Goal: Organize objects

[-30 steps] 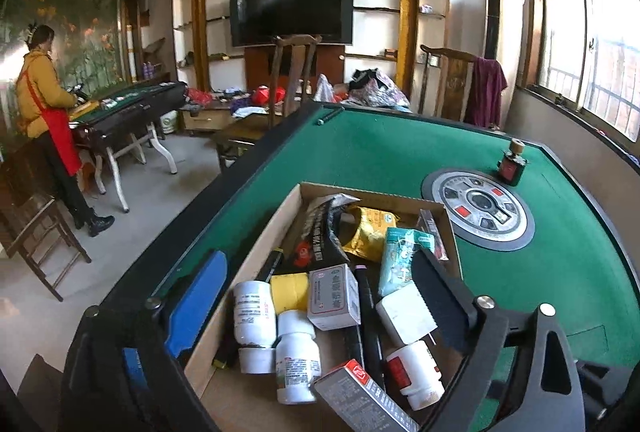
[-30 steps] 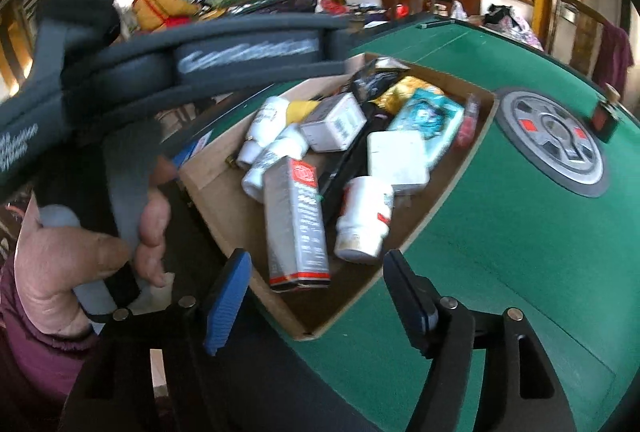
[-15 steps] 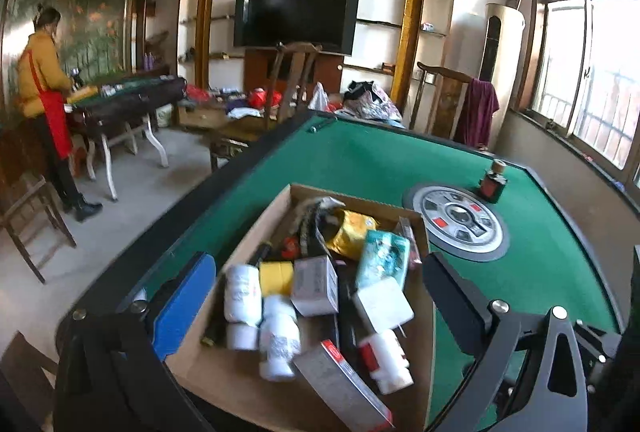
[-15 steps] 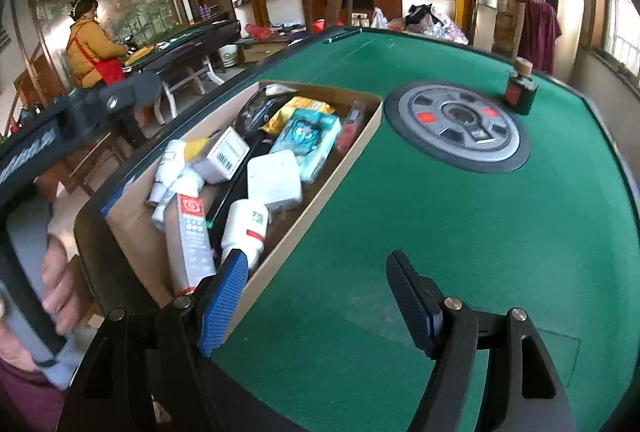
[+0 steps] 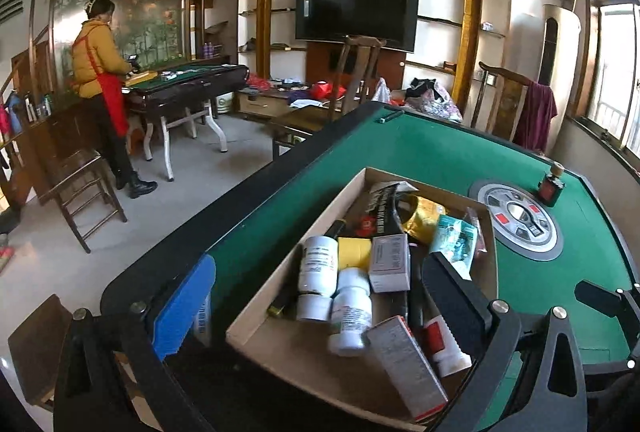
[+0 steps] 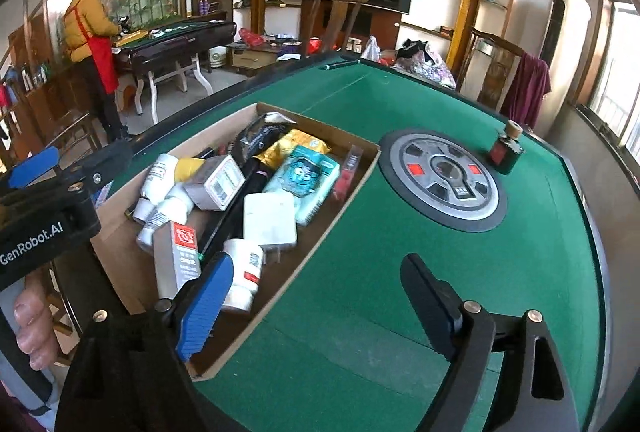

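A shallow cardboard box (image 6: 362, 148) lies on the green felt table (image 6: 360, 312), also in the left wrist view (image 5: 280, 348). It holds white pill bottles (image 5: 318, 264), small cartons (image 6: 178, 256), a teal pouch (image 6: 302, 180), a yellow packet (image 6: 296, 144) and a white pad (image 6: 268, 218). My left gripper (image 5: 316, 296) is open and empty above the box's near end. My right gripper (image 6: 316, 304) is open and empty above the felt by the box's right wall.
A round grey dial (image 6: 442, 178) is set in the table's middle, with a small dark bottle (image 6: 506, 146) beyond it. A pen (image 6: 340, 63) lies at the far edge. Chairs, a second table and a person in yellow (image 6: 90, 48) stand behind.
Both grippers have pulled back and risen. The right gripper has swung right, from over the box to over the felt. Both stayed open and empty.
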Demonstrator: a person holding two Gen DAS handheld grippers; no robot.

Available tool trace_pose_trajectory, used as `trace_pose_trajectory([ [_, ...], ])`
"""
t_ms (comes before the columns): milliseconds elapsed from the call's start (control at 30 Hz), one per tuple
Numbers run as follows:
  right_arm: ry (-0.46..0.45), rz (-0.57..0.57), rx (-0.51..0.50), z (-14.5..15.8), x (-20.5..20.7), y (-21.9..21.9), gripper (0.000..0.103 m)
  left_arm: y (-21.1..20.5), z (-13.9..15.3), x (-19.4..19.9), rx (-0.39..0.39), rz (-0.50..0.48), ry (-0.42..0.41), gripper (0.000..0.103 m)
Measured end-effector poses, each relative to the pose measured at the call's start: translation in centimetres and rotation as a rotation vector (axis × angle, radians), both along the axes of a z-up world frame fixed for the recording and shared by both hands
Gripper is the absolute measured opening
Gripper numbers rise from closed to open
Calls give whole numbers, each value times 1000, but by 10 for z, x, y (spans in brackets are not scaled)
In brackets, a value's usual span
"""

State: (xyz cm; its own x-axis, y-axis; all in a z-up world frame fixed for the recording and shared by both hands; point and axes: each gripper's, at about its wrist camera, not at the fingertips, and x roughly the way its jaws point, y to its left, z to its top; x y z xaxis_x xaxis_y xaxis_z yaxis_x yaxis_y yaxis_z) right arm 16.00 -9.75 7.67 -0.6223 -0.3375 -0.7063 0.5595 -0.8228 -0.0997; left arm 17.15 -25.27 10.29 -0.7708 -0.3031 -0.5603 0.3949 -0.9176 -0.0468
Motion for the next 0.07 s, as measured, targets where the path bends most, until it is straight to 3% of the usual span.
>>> trace_pose_trajectory([
  [67, 0, 3, 7, -1, 0, -2, 90, 2, 1, -1, -10, -6, -13, 103],
])
